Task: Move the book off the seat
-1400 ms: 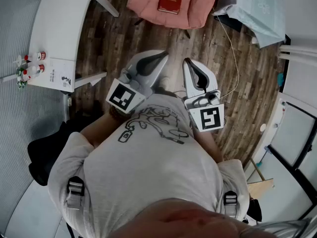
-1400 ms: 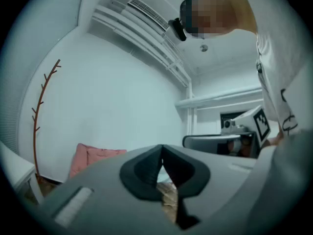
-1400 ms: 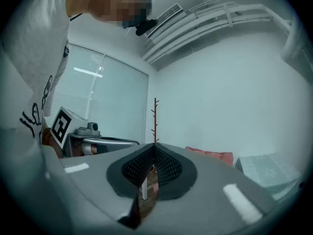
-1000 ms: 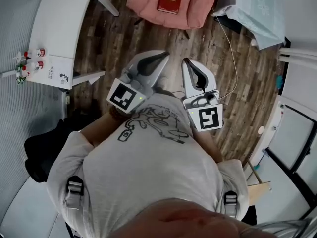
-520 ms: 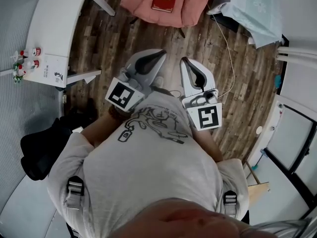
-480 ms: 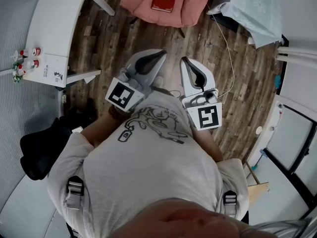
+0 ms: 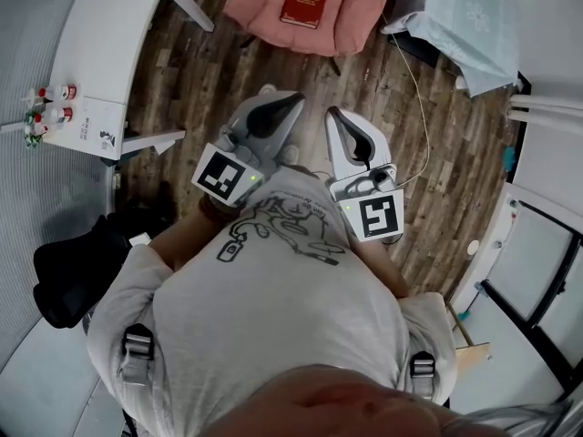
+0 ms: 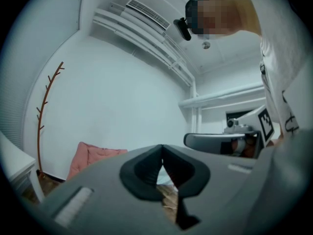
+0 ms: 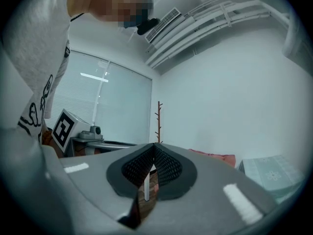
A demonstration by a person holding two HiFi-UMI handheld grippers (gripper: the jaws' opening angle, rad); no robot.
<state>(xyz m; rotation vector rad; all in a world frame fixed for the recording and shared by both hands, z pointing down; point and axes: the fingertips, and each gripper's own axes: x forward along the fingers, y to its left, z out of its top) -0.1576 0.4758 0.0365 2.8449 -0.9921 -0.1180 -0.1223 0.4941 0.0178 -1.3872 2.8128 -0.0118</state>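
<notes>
A dark red book (image 7: 305, 1) with gold print lies flat on the pink cushioned seat (image 7: 355, 21) at the top of the head view. Both grippers are held close to the person's chest, well short of the seat. My left gripper (image 7: 294, 101) points up toward the seat with its jaws shut and nothing between them. My right gripper (image 7: 334, 115) is beside it, also shut and empty. In the left gripper view the tips (image 8: 162, 147) meet, with the pink seat (image 8: 88, 158) low at the left. In the right gripper view the tips (image 9: 154, 145) meet too.
A white table (image 7: 105, 39) with small bottles (image 7: 50, 107) stands at the left. A pale blue covered table (image 7: 469, 21) is at the upper right, with a cable (image 7: 421, 107) running over the wooden floor (image 7: 209, 71). A black bag (image 7: 68, 271) lies at the lower left.
The whole view has drifted a little, so the seat and book sit slightly higher in the picture. Both grippers stay shut and close to the chest.
</notes>
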